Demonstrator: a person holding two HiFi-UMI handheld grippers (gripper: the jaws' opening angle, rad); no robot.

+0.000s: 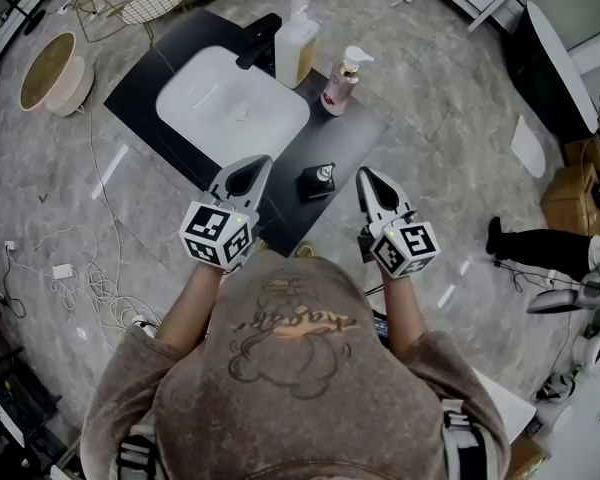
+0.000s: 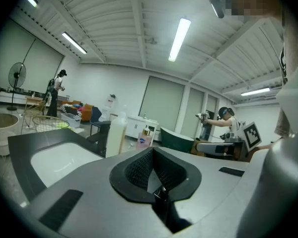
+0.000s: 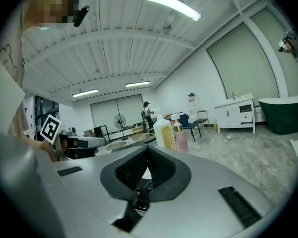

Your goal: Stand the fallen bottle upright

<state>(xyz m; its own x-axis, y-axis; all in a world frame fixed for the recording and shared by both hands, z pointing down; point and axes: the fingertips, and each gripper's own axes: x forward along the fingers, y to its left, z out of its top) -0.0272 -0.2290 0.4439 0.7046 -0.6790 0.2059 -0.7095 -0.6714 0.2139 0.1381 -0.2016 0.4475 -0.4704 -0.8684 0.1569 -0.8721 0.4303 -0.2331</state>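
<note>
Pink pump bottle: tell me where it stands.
In the head view the pink pump bottle stands upright on the black counter, right of the sink, beside the taller yellowish bottle.

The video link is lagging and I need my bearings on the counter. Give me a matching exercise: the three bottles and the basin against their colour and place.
Things:
1. tall pump bottle
2. small pump bottle
3. squat bottle
4. sink basin

Descriptions:
A. black, near the front edge of the counter
B. white, set into the counter
C. pinkish, just right of the tall one
D. yellowish, beside the faucet

Pairs: 1-D; 2-C; 3-A; 4-B
</note>
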